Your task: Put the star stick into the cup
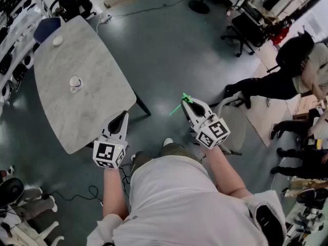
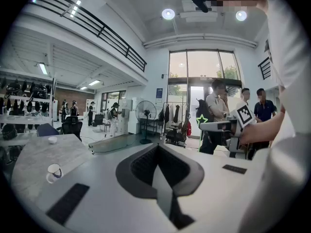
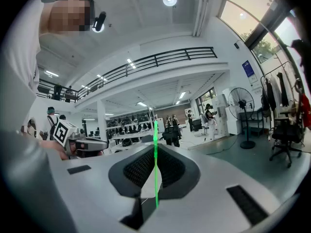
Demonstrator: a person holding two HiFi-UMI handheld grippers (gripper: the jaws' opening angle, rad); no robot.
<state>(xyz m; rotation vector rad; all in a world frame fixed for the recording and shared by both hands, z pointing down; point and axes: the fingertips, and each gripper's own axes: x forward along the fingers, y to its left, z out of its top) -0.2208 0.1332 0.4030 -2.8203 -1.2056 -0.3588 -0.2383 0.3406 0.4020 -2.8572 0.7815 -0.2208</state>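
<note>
In the head view the green star stick (image 1: 177,108) sticks out to the left of my right gripper (image 1: 186,101), whose jaws are shut on it, held over the floor in front of me. The right gripper view shows the thin green stick (image 3: 156,164) upright between the closed jaws. A small white cup (image 1: 75,83) stands on the grey marble table (image 1: 95,111) to the left, well away from both grippers. My left gripper (image 1: 123,115) hovers near the table's near corner, shut with nothing in it. From the left gripper view the cup (image 2: 53,172) is at the lower left.
A small white dish (image 1: 57,40) lies at the table's far end. A dark table leg (image 1: 142,105) slants to the floor between the grippers. A chair (image 1: 233,119) stands just right of me, and people (image 1: 300,70) sit at the right. Office chairs stand at the back.
</note>
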